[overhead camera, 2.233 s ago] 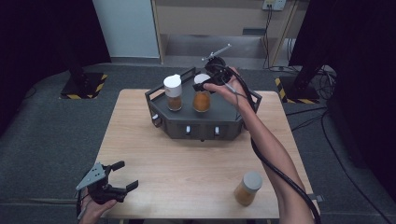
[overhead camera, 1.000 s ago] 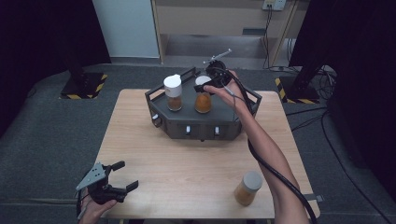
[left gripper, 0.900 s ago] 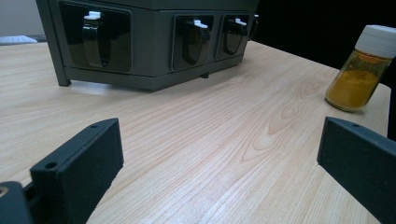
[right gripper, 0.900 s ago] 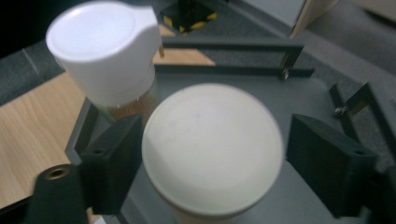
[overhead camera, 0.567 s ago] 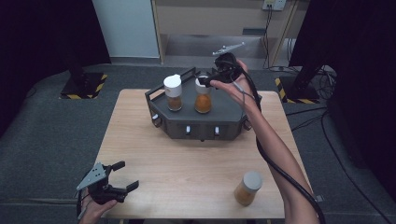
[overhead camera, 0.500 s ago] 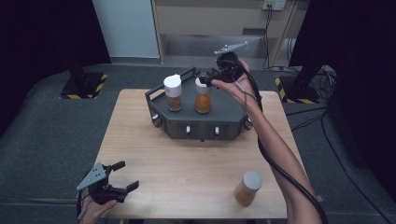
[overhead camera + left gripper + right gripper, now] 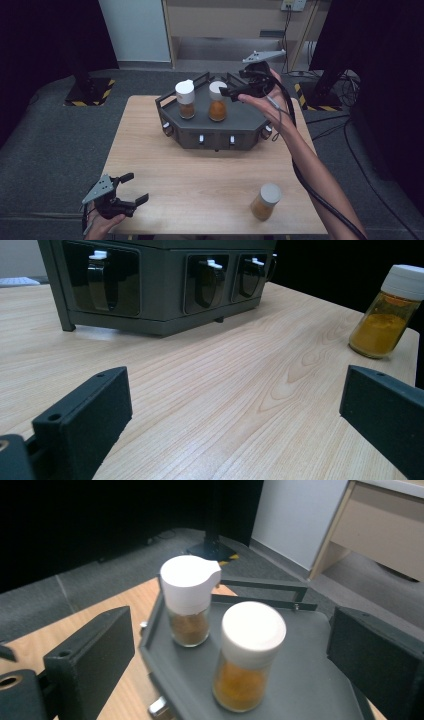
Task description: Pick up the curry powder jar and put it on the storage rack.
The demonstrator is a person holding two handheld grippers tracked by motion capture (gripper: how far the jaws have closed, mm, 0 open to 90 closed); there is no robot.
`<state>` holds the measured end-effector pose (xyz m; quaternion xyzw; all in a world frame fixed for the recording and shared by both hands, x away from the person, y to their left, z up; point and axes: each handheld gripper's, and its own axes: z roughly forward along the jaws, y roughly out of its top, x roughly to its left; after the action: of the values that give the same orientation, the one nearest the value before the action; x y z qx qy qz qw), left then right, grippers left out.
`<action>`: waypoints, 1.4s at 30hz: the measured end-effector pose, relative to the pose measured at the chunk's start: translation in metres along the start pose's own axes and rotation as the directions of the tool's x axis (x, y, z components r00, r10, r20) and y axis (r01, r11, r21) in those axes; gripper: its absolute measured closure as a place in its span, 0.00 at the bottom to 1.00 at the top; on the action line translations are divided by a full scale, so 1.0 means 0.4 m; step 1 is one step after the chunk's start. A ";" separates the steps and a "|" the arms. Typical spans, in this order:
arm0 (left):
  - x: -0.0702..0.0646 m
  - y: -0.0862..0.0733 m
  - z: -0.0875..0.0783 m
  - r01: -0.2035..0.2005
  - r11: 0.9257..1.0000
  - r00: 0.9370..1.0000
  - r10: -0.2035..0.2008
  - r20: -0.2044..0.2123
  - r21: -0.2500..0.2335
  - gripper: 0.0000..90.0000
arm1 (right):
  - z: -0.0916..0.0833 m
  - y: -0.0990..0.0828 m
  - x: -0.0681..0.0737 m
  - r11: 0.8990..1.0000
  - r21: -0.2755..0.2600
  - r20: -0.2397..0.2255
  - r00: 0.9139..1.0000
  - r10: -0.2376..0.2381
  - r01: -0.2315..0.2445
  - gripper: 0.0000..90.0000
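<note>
Right gripper (image 7: 235, 91), jaws just opened and empty, hangs beside the jar (image 7: 217, 101) set on the rack (image 7: 240, 130), while the open left gripper (image 7: 131, 188) idles over the counter (image 7: 200, 185).

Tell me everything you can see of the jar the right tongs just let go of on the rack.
The spice jar is a clear round jar, glass or plastic, about two-thirds full of orange-brown powder, with a smooth white rounded cap. It stands upright on the dark grey rack, right of a similar jar with a spouted cap, apart from it. The right tongs have just been opening; their jaws stand wide beside its cap, nothing between them.
</note>
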<state>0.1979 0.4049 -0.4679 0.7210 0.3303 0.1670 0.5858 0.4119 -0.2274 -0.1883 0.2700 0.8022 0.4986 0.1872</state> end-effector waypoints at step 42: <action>0.001 -0.001 -0.001 0.007 1.000 1.000 -0.007 -0.003 -0.003 0.00 | -0.327 -0.470 0.106 0.994 -0.049 0.202 0.974 0.102 -0.094 0.04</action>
<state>0.1976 0.4056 -0.4683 0.7188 0.3335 0.1667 0.5868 0.2580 -0.3598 -0.3024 0.3552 0.7545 0.4926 0.2489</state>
